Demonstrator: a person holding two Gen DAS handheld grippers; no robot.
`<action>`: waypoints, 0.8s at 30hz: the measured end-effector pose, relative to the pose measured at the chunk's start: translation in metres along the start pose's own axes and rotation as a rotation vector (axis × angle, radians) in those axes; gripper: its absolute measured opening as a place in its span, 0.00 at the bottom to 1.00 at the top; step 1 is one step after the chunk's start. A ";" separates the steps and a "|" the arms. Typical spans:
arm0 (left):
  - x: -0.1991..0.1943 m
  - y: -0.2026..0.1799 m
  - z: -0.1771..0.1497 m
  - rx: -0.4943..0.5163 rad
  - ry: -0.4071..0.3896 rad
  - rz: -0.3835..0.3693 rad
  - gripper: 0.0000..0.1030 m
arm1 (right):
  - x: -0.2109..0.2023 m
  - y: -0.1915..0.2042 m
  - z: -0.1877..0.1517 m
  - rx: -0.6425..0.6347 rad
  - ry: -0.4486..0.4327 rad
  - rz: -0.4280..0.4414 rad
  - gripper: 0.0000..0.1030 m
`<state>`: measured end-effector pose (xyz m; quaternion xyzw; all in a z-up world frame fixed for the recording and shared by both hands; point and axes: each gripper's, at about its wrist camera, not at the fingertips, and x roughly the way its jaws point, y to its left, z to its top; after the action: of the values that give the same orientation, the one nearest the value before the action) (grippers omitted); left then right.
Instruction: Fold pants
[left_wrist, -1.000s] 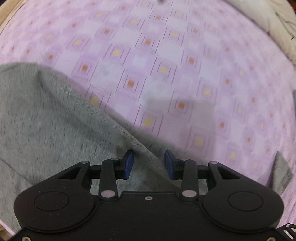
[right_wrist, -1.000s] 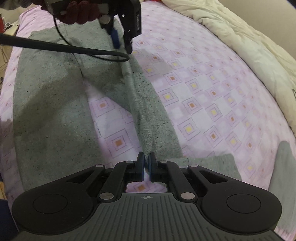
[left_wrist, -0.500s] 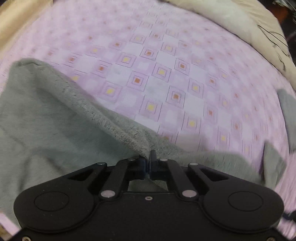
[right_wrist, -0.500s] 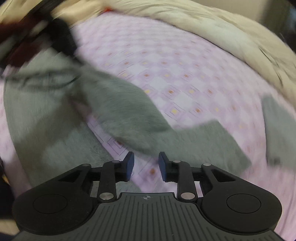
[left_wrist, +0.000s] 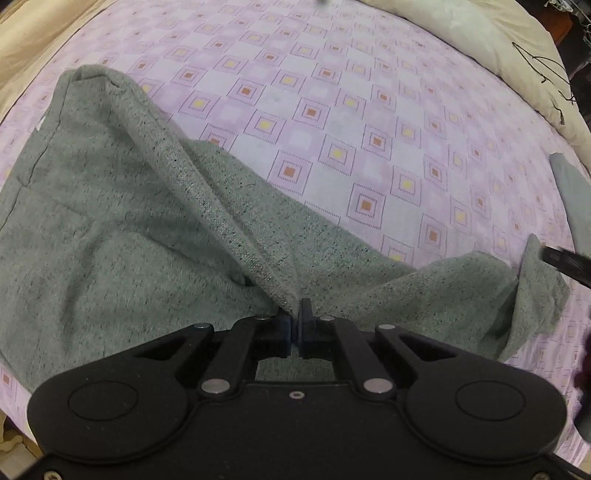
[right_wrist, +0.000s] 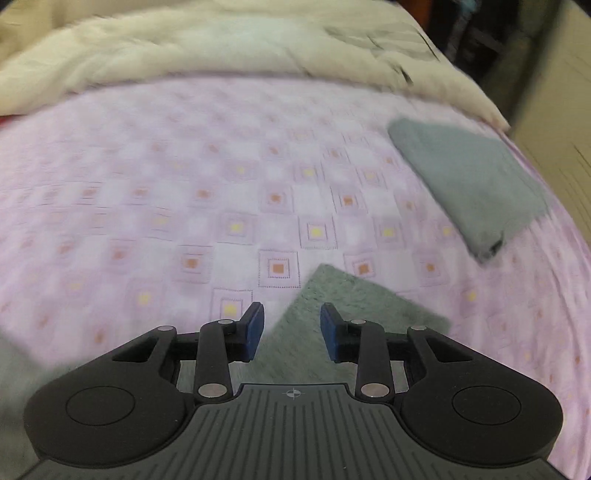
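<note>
Grey knit pants (left_wrist: 122, 221) lie spread on the purple patterned bed sheet (left_wrist: 332, 110). My left gripper (left_wrist: 295, 317) is shut on a raised fold of the pants, which tents up toward the fingers. One pant leg runs right to a hem (left_wrist: 532, 295) beside a black edge of the other gripper (left_wrist: 565, 264). In the right wrist view, my right gripper (right_wrist: 291, 326) is open and empty just above a corner of the pant leg (right_wrist: 343, 306).
A folded grey garment (right_wrist: 465, 181) lies on the sheet at the right, also showing in the left wrist view (left_wrist: 572, 195). A cream duvet (right_wrist: 221, 48) is bunched along the far side of the bed (left_wrist: 480, 48).
My left gripper shut on the pants fold and lifted it. My right gripper let go of the pant leg, opened and swung right, toward the folded garment.
</note>
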<state>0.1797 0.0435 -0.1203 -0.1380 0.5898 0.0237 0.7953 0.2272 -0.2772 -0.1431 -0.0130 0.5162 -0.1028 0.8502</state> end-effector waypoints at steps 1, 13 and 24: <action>-0.001 0.002 -0.001 0.002 0.000 -0.005 0.04 | 0.013 0.004 0.003 0.016 0.042 -0.042 0.31; -0.028 -0.002 0.015 0.072 -0.116 -0.048 0.04 | -0.021 -0.068 0.014 0.284 0.058 -0.102 0.02; -0.074 -0.019 -0.078 0.182 -0.135 -0.022 0.05 | -0.138 -0.178 -0.148 0.461 0.019 -0.046 0.02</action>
<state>0.0884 0.0150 -0.0674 -0.0698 0.5330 -0.0296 0.8427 0.0060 -0.4132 -0.0685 0.1710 0.4864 -0.2376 0.8232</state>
